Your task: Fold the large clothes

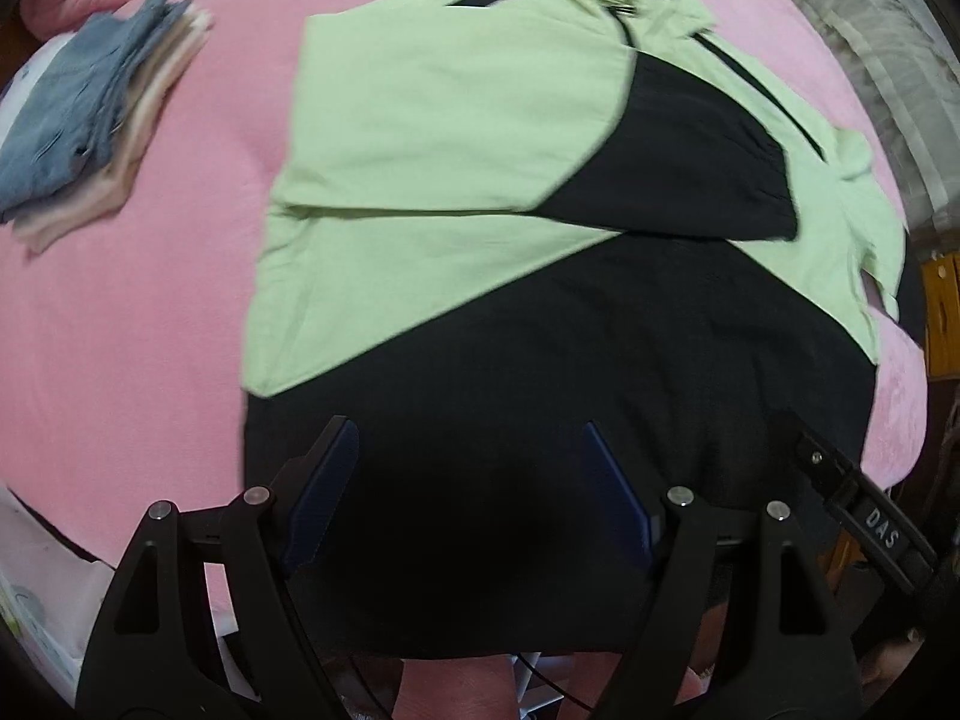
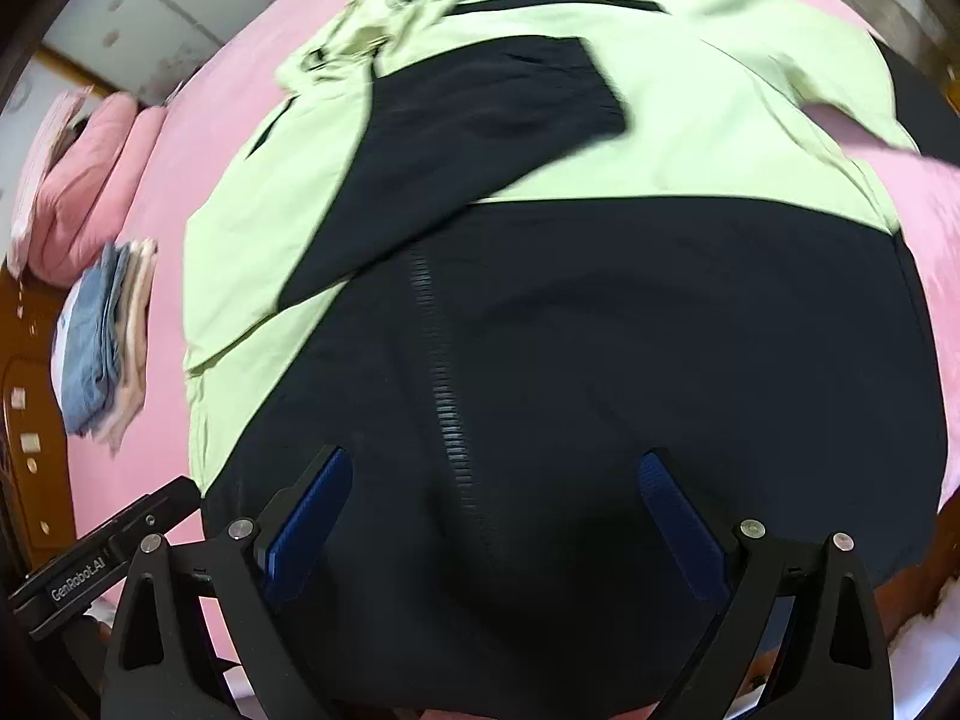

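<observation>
Black jacket [image 1: 540,420] cloth lies under the left gripper [image 1: 471,498], whose jaws stand wide and hold nothing. Both sleeves look folded in on the pink bed [image 1: 150,330]. Right gripper [image 2: 495,516] is wide and empty too. Bottom half not yet folded up.

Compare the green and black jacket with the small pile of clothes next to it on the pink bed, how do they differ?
The jacket is spread wide with sleeves folded across it; the pile is a compact stack. The jacket is light green and black; the pile is blue denim over beige and pink layers. The jacket is far bigger. Both lie on the pink bedcover.
</observation>
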Available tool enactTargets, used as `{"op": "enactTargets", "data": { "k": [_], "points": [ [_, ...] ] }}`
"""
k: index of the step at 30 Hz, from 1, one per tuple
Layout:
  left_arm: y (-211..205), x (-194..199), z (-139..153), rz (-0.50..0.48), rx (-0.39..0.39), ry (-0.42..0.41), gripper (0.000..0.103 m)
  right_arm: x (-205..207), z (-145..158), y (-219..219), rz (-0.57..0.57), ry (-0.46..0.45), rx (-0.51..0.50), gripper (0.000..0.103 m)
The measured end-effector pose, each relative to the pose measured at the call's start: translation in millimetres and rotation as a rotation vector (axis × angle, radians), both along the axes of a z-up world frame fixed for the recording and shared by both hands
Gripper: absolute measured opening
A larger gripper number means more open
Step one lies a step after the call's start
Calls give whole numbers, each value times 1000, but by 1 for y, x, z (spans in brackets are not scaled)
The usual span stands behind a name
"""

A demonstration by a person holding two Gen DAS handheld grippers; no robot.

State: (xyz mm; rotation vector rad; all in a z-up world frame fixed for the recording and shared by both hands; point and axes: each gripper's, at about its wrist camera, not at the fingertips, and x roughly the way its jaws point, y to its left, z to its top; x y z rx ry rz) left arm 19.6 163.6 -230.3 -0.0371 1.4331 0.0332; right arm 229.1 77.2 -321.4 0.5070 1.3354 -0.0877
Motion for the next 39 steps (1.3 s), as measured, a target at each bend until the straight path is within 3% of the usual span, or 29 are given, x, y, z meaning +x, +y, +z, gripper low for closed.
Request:
{"op": "enactTargets", "data": {
  "k": [9, 18, 25, 30, 39],
  "points": [
    [-113, 34, -15, -14, 6, 68, 74, -8, -21, -134, -169, 31, 169, 98],
    [-266, 89, -27, -63, 3, 113, 74, -2, -29, -288, -273, 39, 239, 98],
    [-373, 132, -33, -113, -40, 122, 74, -2, -35, -421, -375, 25, 218, 94],
    [-419, 153, -40, -153, -22, 119, 74, -6, -40, -507, -459, -1, 166, 81],
    [-442, 178, -61, -142, -10, 147, 74, 1, -42, -635, -715, -135, 145, 76]
  ]
}}
